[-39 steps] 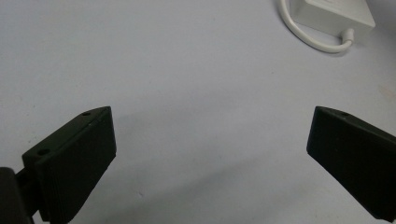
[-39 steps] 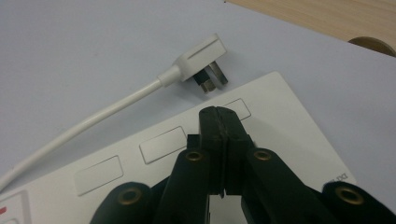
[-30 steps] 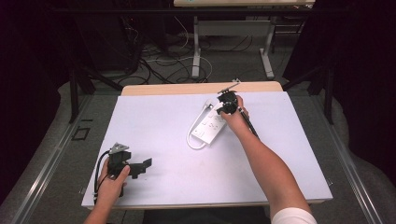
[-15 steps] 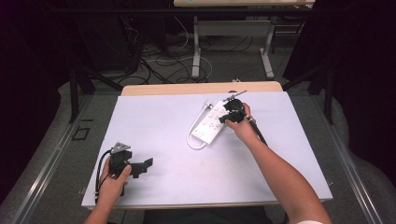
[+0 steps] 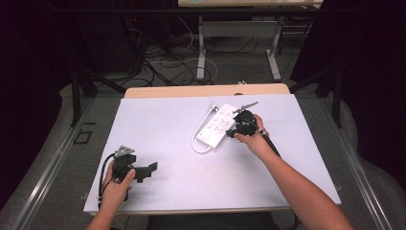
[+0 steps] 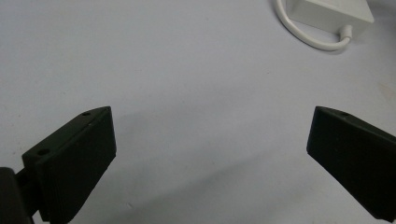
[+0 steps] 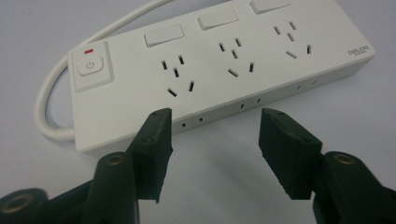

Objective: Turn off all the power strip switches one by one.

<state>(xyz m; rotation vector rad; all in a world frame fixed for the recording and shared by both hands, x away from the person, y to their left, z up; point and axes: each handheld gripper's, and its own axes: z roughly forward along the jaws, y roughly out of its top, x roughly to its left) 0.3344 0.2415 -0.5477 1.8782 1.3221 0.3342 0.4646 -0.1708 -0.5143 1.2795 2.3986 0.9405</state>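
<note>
So the main thing here is the white power strip (image 5: 219, 126), lying flat on the white table (image 5: 158, 120), a bit toward the far edge and right of the middle, angled so one end points at the far right corner. Up close in your right gripper view the power strip (image 7: 219, 60) has a square power button (image 7: 92, 66) with a little red light above it at one end. Then come three socket groups in a row, each with its own rectangular rocker switch (image 7: 163, 35) above it. There's small grey lettering at the other end, too small for me to read. A row of tiny slots runs along the side wall facing you. Its white cord (image 5: 197, 141) comes out of the button end and loops around on the surface toward your side.

Your right gripper (image 5: 231, 133) sits just beside the strip's long side, jaws parted with a clear gap, nothing between them, tips close to the casing but not touching as far as I can see.

Your left gripper (image 5: 151, 171) is down near the near left corner, well apart from the strip, jaws spread wide over bare table.
</note>
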